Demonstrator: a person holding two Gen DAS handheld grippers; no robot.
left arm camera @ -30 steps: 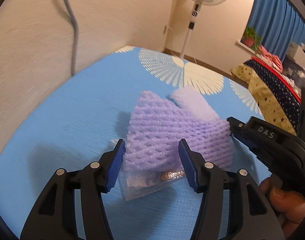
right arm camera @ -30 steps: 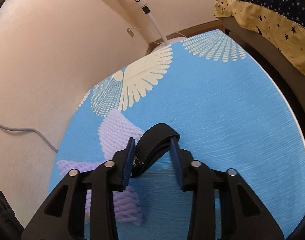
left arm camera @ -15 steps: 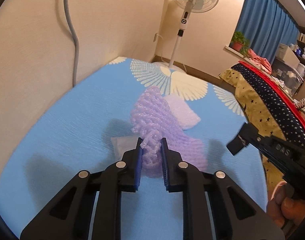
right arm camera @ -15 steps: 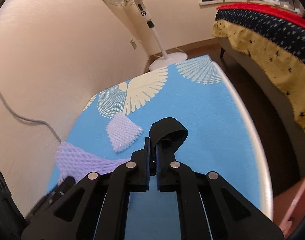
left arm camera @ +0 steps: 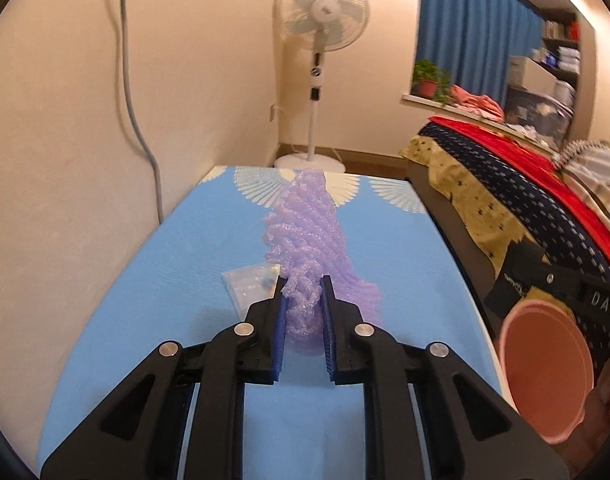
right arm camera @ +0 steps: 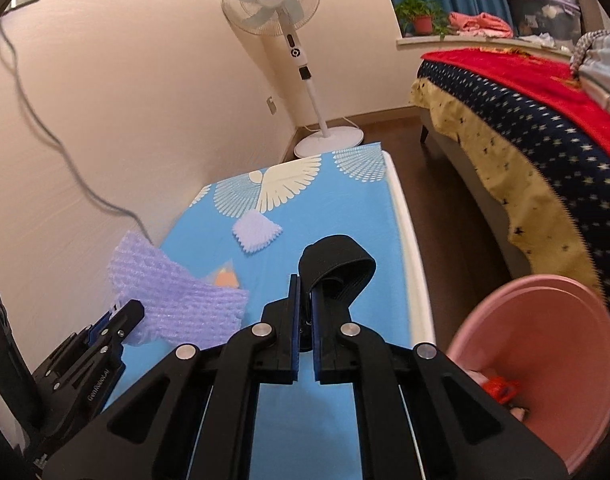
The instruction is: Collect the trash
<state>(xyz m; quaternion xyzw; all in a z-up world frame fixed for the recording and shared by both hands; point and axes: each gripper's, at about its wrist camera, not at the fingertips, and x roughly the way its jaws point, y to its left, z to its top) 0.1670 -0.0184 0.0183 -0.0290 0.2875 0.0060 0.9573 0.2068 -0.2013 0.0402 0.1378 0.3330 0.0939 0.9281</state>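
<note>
Between the left gripper's [left arm camera: 303, 292] pads, purple foam netting [left arm camera: 309, 232] (pinched).

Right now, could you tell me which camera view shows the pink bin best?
The right wrist view: the pink bin shows its open mouth with trash inside. In the left wrist view only part of its rim shows at the right edge, behind the right gripper.

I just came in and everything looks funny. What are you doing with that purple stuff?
A person is picking up trash. The left hand-held gripper pinches a purple foam net, lifted off the blue table. The right hand-held gripper pinches a black strap. A pink bin waits beside the table.
</note>
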